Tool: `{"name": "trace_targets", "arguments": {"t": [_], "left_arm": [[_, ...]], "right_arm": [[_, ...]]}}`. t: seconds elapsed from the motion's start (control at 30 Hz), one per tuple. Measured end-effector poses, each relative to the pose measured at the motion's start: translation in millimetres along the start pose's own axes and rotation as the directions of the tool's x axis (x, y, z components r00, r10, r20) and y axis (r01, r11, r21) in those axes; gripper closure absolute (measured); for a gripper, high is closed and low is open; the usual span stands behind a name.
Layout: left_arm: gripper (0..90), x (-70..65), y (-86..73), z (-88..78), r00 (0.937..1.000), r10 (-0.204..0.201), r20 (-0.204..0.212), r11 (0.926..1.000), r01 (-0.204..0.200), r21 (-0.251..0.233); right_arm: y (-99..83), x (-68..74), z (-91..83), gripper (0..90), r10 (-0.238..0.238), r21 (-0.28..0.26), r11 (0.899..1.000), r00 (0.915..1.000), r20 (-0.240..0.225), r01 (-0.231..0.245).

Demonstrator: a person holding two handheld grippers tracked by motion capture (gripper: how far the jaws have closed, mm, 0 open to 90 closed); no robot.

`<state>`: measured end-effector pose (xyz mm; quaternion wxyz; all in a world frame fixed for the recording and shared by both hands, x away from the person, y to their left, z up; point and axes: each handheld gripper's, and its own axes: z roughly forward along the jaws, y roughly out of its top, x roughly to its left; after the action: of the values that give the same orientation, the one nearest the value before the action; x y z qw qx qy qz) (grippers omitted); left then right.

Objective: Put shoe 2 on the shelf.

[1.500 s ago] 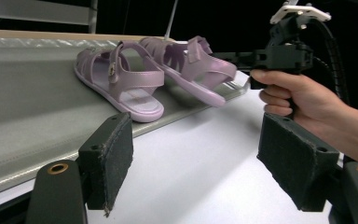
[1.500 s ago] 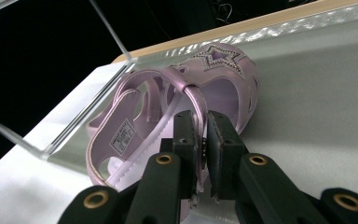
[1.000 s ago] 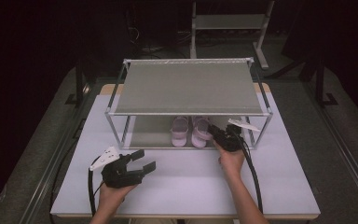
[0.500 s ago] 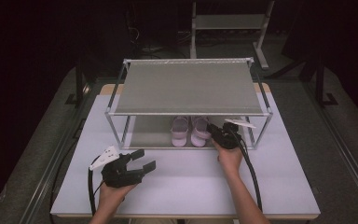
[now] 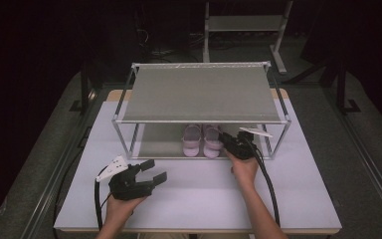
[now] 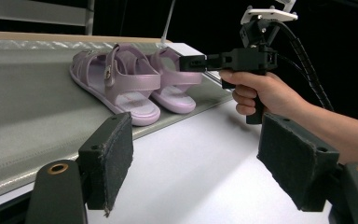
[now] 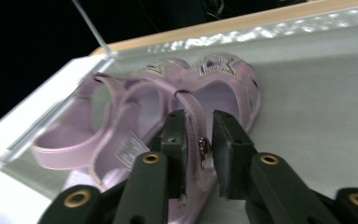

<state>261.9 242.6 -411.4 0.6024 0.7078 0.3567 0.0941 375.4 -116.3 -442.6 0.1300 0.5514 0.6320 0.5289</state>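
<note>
1. The pink sandals [image 5: 201, 141] are a pair. They sit side by side on the bottom shelf of the rack [image 5: 199, 94], near its front edge and a bit right of its middle. In the left gripper view the sandals [image 6: 135, 81] have wide straps and small buckles.
2. The desk [image 5: 204, 194] is white and it is the biggest thing here. The rack stands on the back half of it.
3. The rack has thin silver legs and two flat grey shelves, one on top and one low down. The top shelf covers part of the sandals in the high view.
4. The right tongs [image 5: 231, 142] are at the front of the rack, at its bottom shelf, touching the sandal on the right. The right hand [image 5: 242, 167] holds them just in front of the rack.
5. In the right gripper view the right tongs [image 7: 199, 154] have their two black jaws close on each side of the ankle strap [image 7: 196, 126] of one sandal. They are nearly pressed together, but I cannot tell if they pinch the strap tight.
6. The left tongs [image 5: 151, 172] are well in front of the rack, over the bare desk near its front left. Their jaws are spread wide with nothing between them.
7. The left hand [image 5: 119, 206] holds them from below, at the front edge of the desk.
</note>
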Motion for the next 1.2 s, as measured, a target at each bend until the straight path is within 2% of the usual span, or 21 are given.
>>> {"name": "trace_targets", "arguments": {"t": [0.17,0.4,0.5,0.53,0.73,0.9,1.03,1.2], "left_arm": [[26.2,-0.3,-0.3,0.2,1.0000,-0.003,0.000,1.0000,0.003,0.000],[26.2,-1.6,-0.4,3.3,1.0000,0.003,0.004,1.0000,-0.003,0.008],[26.2,-2.5,-0.2,4.0,1.0000,0.002,0.007,1.0000,-0.002,0.007],[26.2,-2.4,0.0,4.2,1.0000,0.003,0.008,1.0000,-0.003,0.007],[26.2,-2.2,0.3,3.8,1.0000,0.005,0.007,1.0000,-0.005,0.006],[26.2,-2.9,-1.0,2.9,1.0000,0.002,0.010,1.0000,-0.002,0.008],[26.2,-3.1,-0.5,1.3,1.0000,0.006,0.007,1.0000,-0.006,0.006],[26.2,-2.9,0.7,0.3,1.0000,0.004,0.004,1.0000,-0.004,-0.003]], "right_arm": [[1.7,1.5,-4.1,70.2,0.009,-0.020,1.000,0.9997,-0.023,-0.010],[0.6,-2.6,-13.3,68.7,0.029,-0.033,0.999,0.9991,-0.030,-0.030],[-1.8,-4.3,-15.6,67.4,0.028,-0.022,0.999,0.9994,-0.018,-0.028],[-3.6,-6.4,-18.6,66.2,0.042,-0.020,0.999,0.9989,-0.019,-0.042],[-3.3,-8.8,-29.8,65.5,0.046,-0.046,0.998,0.9984,-0.035,-0.047],[-5.9,-12.4,-37.1,65.5,0.051,-0.038,0.998,0.9981,-0.033,-0.053],[-6.9,-12.3,-39.9,65.5,0.041,-0.020,0.999,0.9988,-0.025,-0.041],[-4.6,-10.3,-46.6,64.7,0.021,-0.019,1.000,0.9988,-0.045,-0.022]]}}
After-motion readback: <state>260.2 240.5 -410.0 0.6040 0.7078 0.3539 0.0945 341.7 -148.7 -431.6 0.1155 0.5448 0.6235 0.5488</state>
